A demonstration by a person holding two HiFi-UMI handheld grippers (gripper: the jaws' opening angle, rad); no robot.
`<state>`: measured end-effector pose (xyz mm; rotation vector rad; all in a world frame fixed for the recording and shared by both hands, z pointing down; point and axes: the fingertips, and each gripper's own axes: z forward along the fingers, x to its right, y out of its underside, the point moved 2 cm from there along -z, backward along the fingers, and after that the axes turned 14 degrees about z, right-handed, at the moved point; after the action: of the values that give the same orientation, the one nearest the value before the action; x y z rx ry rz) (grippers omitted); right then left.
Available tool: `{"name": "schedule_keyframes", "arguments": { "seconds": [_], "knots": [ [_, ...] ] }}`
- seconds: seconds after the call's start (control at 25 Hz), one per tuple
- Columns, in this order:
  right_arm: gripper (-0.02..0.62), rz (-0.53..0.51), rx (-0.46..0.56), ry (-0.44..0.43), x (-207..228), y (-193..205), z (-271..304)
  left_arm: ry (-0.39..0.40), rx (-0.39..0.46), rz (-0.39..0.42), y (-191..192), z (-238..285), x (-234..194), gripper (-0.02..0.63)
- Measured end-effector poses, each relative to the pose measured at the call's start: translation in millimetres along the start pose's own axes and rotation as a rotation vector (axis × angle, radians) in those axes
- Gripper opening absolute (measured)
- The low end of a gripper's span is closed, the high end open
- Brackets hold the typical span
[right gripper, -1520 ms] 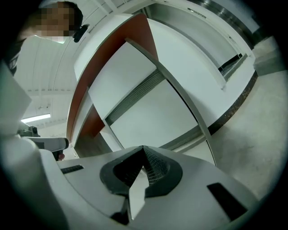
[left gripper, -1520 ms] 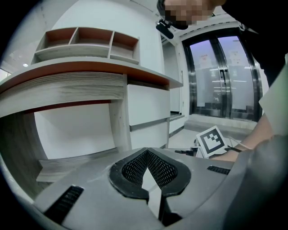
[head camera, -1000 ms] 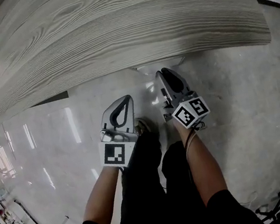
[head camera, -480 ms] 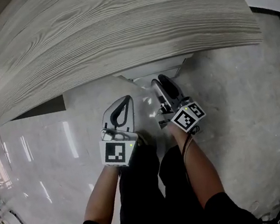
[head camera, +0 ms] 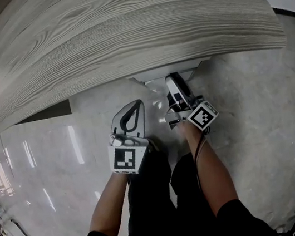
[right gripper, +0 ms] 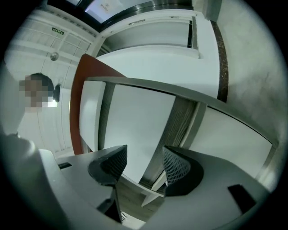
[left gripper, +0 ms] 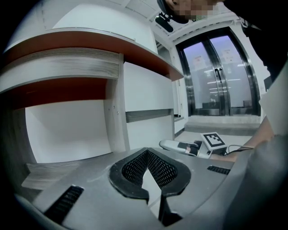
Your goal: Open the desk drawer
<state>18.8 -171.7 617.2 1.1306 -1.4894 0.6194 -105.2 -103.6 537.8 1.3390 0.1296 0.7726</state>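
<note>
The grey wood-grain surface (head camera: 120, 29) is seen from above in the head view. The drawer (head camera: 165, 73) sits below its front edge, toward the right, and a narrow white strip of it shows just past that edge. The right tongs (head camera: 173, 82) are held up to this strip, rolled onto their side, with the marker cube (head camera: 202, 116) toward the person.

In the right gripper view the right tongs (right gripper: 144, 164) are spread wide, their jaws having just been opening. A white panel (right gripper: 135, 130) and a grey wood-grain edge (right gripper: 180, 130) of the furniture are framed in the gap. Neither pad is pressed on anything, so nothing is gripped.

The left tongs (head camera: 136, 106) are held lower and to the left, over the polished floor (head camera: 57, 153) and well short of the surface. In the left gripper view the left tongs (left gripper: 147, 155) are closed tip to tip, with nothing caught between them. Glass doors (left gripper: 220, 76) are seen in that view, beyond the white cabinet (left gripper: 148, 134).
</note>
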Motion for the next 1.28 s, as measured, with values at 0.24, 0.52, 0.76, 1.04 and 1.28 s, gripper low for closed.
{"name": "schedule_keyframes", "arguments": {
  "seconds": [0.24, 0.52, 0.76, 1.04, 1.28],
  "knots": [
    [0.210, 0.071, 0.039, 0.010, 14.5, -12.3, 0.9, 0.010, -0.011, 0.000, 3.3, -1.2, 7.8, 0.003],
    [0.208, 0.120, 0.038, -0.002, 16.9, 2.8, 6.3, 0.012, -0.020, 0.006, 3.4, -1.9, 1.1, 0.003],
    [0.119, 0.125, 0.029, -0.047, 11.4, 3.7, 5.9, 0.027, -0.038, -0.001, 8.8, -3.4, 0.5, 0.003],
    [0.086, 0.127, 0.033, -0.036, 11.3, 4.8, 0.8, 0.048, -0.043, -0.008, 6.5, -1.8, 3.0, 0.003],
    [0.074, 0.122, 0.028, -0.042, 9.9, 5.4, 0.0, 0.064, -0.053, -0.007, 7.8, 0.8, 3.5, 0.003]
  ]
}}
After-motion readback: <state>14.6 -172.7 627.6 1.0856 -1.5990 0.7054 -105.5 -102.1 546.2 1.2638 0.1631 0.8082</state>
